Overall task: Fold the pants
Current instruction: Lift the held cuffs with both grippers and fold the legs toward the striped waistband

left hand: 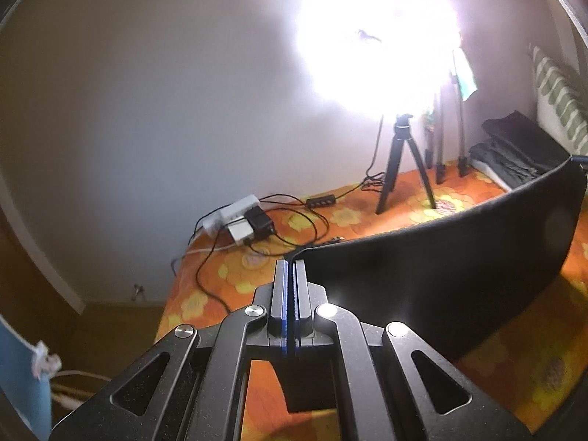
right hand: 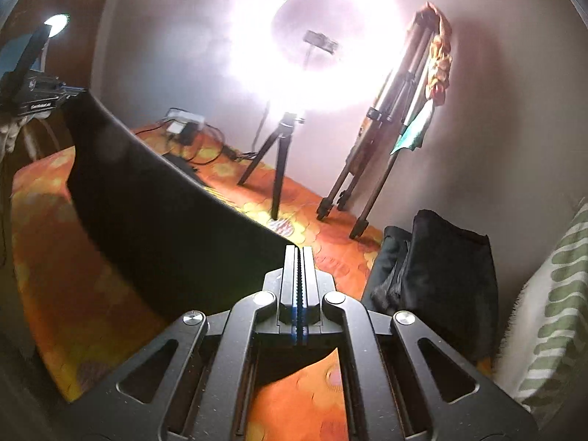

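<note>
A pair of black pants (left hand: 441,268) hangs stretched in the air between my two grippers, above an orange flowered bedspread (left hand: 352,217). In the left wrist view my left gripper (left hand: 290,262) is shut on one end of the top edge, and the cloth runs off to the right to my right gripper (left hand: 578,160). The right wrist view shows my right gripper (right hand: 299,248) shut on the other end. From there the pants (right hand: 165,220) sag leftward to my left gripper (right hand: 40,95) at the upper left. Their lower part falls out of sight below the fingers.
A bright ring light on a black tripod (right hand: 279,161) stands on the bedspread (right hand: 55,239) by the wall, with a power strip (left hand: 239,217) and cables to its left. Folded dark clothes (right hand: 448,275) and a green-patterned pillow (right hand: 551,312) lie at the right. Another tripod (right hand: 382,147) leans on the wall.
</note>
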The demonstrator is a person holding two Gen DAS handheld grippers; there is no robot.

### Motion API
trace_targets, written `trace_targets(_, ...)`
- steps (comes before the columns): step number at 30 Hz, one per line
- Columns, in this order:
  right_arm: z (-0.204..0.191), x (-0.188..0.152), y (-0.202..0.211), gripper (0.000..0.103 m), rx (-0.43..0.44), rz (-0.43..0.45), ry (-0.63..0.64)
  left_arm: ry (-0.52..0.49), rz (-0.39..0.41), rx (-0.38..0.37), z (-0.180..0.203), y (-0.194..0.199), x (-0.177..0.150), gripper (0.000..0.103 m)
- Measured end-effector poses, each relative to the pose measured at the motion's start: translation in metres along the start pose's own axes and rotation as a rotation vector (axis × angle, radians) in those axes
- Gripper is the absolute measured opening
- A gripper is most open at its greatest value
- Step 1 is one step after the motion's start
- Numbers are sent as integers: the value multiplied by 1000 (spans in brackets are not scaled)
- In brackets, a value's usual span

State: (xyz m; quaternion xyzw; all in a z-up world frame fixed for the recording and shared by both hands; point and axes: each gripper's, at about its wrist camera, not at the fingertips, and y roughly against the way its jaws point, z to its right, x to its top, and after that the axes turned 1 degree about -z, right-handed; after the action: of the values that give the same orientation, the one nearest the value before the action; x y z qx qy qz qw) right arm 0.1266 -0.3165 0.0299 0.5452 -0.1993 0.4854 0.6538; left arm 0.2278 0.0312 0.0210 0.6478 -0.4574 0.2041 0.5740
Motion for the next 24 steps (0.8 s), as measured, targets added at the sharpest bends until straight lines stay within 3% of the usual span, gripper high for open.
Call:
trace_targets(5, 7, 10, -65, 0, -5, -62, -14, -13, -61, 33, 1, -61, 6, 1)
trace_targets(11, 10, 3, -131, 0, 19, -148, -54, 8, -127, 15, -8, -123, -6, 1)
trace_targets(18, 6, -17, -178, 0, 36, -231, -6, 132, -232, -182, -24, -165, -34, 1)
trace_targets(21, 10, -25, -183, 0, 57, -244, -21, 165, -251, -249, -20, -174, -40, 8)
trace_targets(23, 8, -29, -184, 0, 66, -249, -20, 159, -285, -262, -15, -184, -45, 38)
trace_targets(24, 8, -31, -185, 0, 70, -252, -16, 145, -295, -240, -11, -188, -48, 43)
